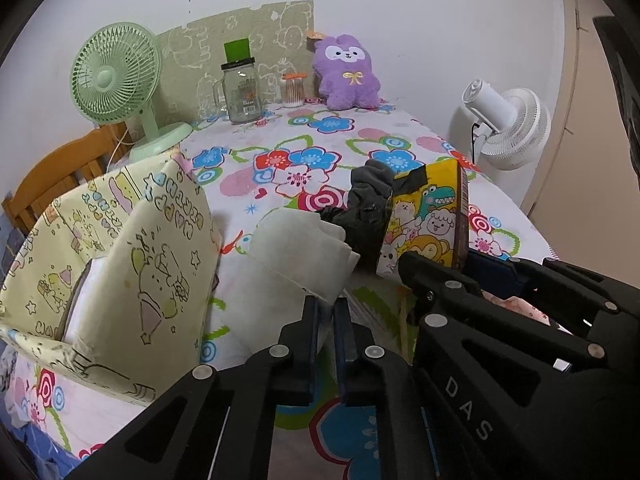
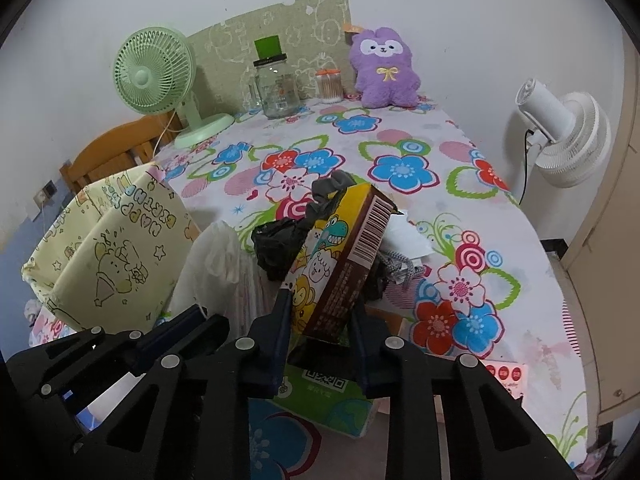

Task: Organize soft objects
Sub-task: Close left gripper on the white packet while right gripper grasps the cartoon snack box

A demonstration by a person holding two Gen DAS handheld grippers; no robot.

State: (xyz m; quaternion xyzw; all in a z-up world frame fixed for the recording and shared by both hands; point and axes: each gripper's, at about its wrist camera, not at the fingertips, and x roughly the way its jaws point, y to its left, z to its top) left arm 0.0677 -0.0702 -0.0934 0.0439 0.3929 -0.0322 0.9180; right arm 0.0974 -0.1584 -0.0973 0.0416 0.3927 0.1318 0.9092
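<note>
**A:** Fingers first: the right gripper (image 2: 320,312) has its two blue pads clamped on the lower end of the yellow cartoon box (image 2: 340,256), which stands tilted at the centre of the right wrist view. The left gripper (image 1: 326,320) has its pads nearly together on the near edge of the white cloth (image 1: 304,252), at lower centre of the left wrist view.

**B:** And the soft things themselves?

**A:** The white cloth lies on the floral tablecloth (image 1: 320,128) just right of the yellow fabric bin (image 1: 132,264). A dark crumpled cloth (image 1: 366,208) sits against the box's left side, touching it. The purple plush (image 1: 346,74) is propped against the wall at upper centre, well apart.

**B:** What could go wrong?

**A:** I judge the box grip risky: it is held only at one end, so it could pivot between the pads or drag the dark cloth along. The left pinch catches only a thin edge, so the cloth might slip free or unfold when lifted. The two grippers sit close side by side, so they could knock together.

**B:** Pose?

**A:** Both hands angle downward toward the table, left gripper at lower left of the right one.
</note>
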